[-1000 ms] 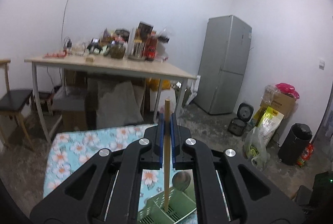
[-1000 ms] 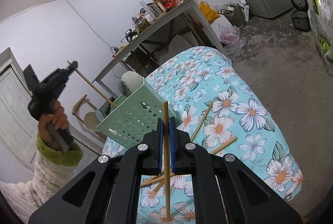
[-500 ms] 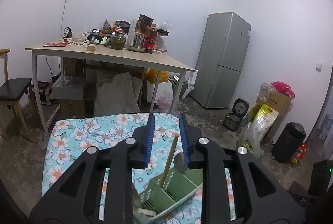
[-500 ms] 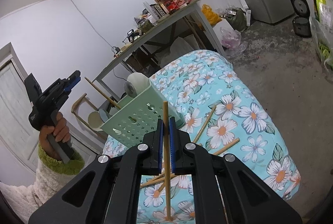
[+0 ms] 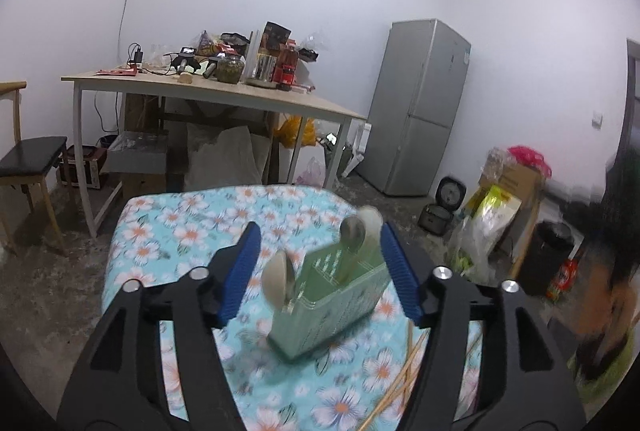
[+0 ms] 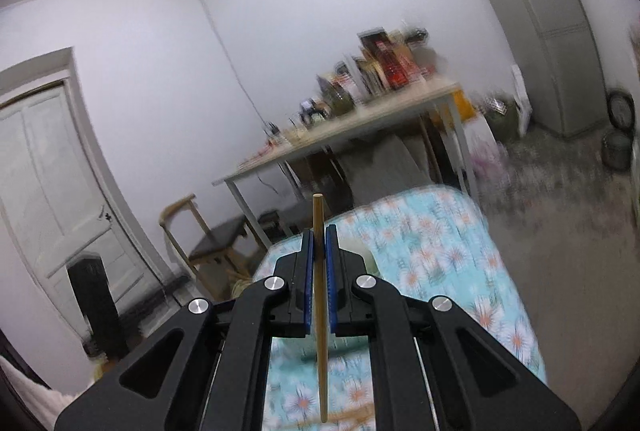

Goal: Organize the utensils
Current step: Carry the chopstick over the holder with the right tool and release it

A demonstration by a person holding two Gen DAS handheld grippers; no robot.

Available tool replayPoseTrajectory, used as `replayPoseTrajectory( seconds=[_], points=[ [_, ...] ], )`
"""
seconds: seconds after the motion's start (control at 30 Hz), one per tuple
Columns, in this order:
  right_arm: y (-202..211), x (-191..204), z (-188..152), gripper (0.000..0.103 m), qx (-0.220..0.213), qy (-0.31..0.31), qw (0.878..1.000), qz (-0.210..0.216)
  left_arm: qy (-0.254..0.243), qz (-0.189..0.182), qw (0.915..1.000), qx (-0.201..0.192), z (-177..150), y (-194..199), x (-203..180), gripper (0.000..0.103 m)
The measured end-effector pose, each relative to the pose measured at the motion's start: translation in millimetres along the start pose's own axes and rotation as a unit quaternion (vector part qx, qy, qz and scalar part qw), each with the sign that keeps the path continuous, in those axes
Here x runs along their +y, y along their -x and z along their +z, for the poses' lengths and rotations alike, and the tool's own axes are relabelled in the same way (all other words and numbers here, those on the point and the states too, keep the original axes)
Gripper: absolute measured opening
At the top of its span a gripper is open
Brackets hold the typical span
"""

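Note:
In the left wrist view a green slotted utensil caddy (image 5: 340, 307) stands on the floral tablecloth (image 5: 180, 231), holding spoons (image 5: 280, 279) in its slots. My left gripper (image 5: 320, 231) hangs behind and above the caddy; its jaws are opening and nothing is pressed between the blue pads (image 5: 242, 271). Loose wooden chopsticks (image 5: 404, 379) lie on the cloth to the right of the caddy. In the right wrist view my right gripper (image 6: 319, 231) is shut on one wooden chopstick (image 6: 320, 343), held upright above the cloth (image 6: 440, 251). The picture is blurred.
Behind the small table stands a wooden table (image 5: 224, 97) crowded with jars and boxes. A grey fridge (image 5: 420, 111) stands at the back right. A chair (image 5: 28, 155) is on the left, a black bin (image 5: 548, 255) and bags on the right. A person's head (image 5: 612, 271) shows at the right edge.
My left gripper let go of its chopstick over the caddy, opened wide and drew back. My right gripper rose from the cloth with its chopstick and rolled.

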State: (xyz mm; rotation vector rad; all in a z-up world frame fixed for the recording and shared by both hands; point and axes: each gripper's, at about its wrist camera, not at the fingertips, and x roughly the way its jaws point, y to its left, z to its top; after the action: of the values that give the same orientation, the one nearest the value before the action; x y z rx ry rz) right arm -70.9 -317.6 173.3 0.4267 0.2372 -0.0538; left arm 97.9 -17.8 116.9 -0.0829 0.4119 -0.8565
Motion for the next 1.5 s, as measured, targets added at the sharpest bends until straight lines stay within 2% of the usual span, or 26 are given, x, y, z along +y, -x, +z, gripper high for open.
replayPoseTrajectory(
  seconds=[0.23,0.4,0.6,0.83,1.07,1.1,1.13,1.2,1.33,1.5],
  points=[
    [-20,57,57,0.006,-0.063,0.082,0.995,0.012,0.008,0.001,0.9985,0.054,-49,5,16,0.068],
    [-54,76,74,0.006,-0.062,0.1,0.993,0.015,0.024,0.008,0.996,0.085,-75,1,32,0.072],
    [-104,82,75,0.006,-0.039,0.104,0.994,-0.004,0.041,0.011,0.9931,0.11,-98,-4,43,0.072],
    [-155,71,56,0.006,-0.011,0.089,0.996,-0.02,0.042,0.018,0.9923,0.115,-104,-12,49,0.074],
    [-196,54,21,0.008,0.065,0.068,0.995,-0.024,0.05,0.02,0.9912,0.121,-107,-17,53,0.074],
    [-198,51,17,0.012,0.074,0.061,0.995,-0.022,0.05,0.02,0.9911,0.122,-107,-17,53,0.074],
    [-199,47,15,0.023,0.078,0.053,0.995,-0.022,0.05,0.02,0.9911,0.122,-107,-17,52,0.074],
    [-195,42,15,0.034,0.076,0.044,0.996,-0.023,0.05,0.02,0.9911,0.122,-107,-17,51,0.074],
    [-180,34,18,0.041,0.067,0.033,0.997,-0.024,0.049,0.021,0.9911,0.122,-107,-17,51,0.074],
    [-152,22,22,0.043,0.052,0.014,0.998,-0.024,0.042,0.02,0.9917,0.12,-106,-16,44,0.074]
  ],
)
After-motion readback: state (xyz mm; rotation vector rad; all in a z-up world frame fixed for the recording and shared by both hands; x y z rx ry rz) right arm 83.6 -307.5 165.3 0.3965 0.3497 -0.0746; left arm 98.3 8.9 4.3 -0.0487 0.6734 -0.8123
